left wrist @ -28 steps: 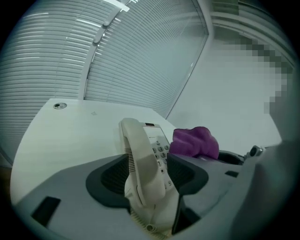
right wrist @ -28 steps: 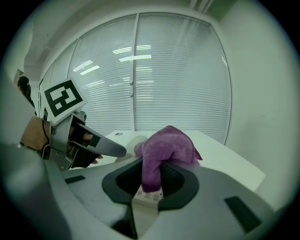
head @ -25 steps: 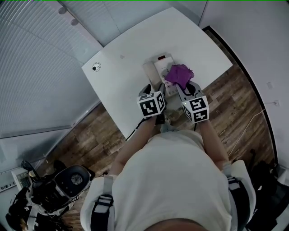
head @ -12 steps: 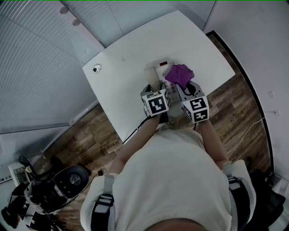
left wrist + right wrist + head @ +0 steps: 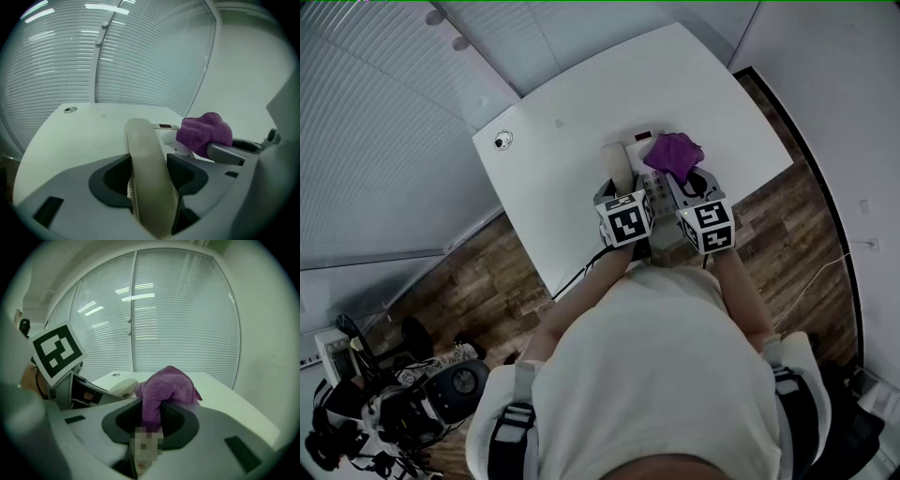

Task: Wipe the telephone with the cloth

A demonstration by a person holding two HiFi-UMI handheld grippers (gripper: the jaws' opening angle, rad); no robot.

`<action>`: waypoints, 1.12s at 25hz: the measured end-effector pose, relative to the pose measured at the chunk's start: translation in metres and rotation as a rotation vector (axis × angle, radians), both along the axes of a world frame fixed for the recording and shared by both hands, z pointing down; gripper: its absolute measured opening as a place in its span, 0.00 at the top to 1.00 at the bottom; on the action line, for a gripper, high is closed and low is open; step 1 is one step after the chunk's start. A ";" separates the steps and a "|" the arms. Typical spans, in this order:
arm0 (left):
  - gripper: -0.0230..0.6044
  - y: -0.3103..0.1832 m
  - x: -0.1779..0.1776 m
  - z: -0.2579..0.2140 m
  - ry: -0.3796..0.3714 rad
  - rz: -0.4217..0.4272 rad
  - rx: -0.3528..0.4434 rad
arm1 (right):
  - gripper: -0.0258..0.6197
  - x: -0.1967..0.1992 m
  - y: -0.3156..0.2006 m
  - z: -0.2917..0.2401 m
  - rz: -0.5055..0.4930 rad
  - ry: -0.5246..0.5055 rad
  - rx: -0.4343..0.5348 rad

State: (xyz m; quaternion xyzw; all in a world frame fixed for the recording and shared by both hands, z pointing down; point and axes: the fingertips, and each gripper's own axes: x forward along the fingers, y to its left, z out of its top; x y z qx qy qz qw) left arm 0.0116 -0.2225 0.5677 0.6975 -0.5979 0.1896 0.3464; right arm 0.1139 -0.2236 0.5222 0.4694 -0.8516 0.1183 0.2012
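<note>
A beige desk telephone (image 5: 649,174) sits near the front edge of the white table (image 5: 572,112). Its handset (image 5: 146,165) runs lengthwise between the jaws of my left gripper (image 5: 149,176), which is shut on it; the handset (image 5: 617,159) lies along the phone's left side. My right gripper (image 5: 151,420) is shut on a bunched purple cloth (image 5: 164,387). The cloth (image 5: 673,155) rests over the phone's far right part, beside the small display (image 5: 165,126). In the left gripper view the cloth (image 5: 205,133) shows right of the handset.
A small round fitting (image 5: 502,141) is set in the table's far left corner. Window blinds (image 5: 384,122) run along the left. Wood floor (image 5: 787,225) lies right of the table, and an office chair base with cables (image 5: 422,394) stands at the lower left.
The left gripper has moved right and closer to the right gripper, over the phone's left side. The cloth and right gripper have stayed in place over the phone.
</note>
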 end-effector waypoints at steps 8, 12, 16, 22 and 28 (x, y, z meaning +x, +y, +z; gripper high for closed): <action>0.59 0.003 -0.004 -0.007 0.241 0.023 -0.016 | 0.82 -0.008 -0.006 -0.007 -0.033 -0.013 0.025; 0.60 0.005 -0.008 -0.016 0.340 0.042 0.015 | 0.82 -0.011 -0.007 -0.009 -0.049 -0.016 0.031; 0.60 0.008 -0.014 -0.023 0.439 0.030 0.040 | 0.82 -0.016 -0.008 -0.016 -0.071 -0.018 0.050; 0.60 0.019 -0.021 -0.043 0.685 0.031 0.083 | 0.82 -0.021 -0.012 -0.028 -0.079 -0.023 0.076; 0.60 0.035 -0.020 -0.074 0.910 0.111 0.149 | 0.82 -0.032 -0.012 -0.043 -0.096 -0.060 0.093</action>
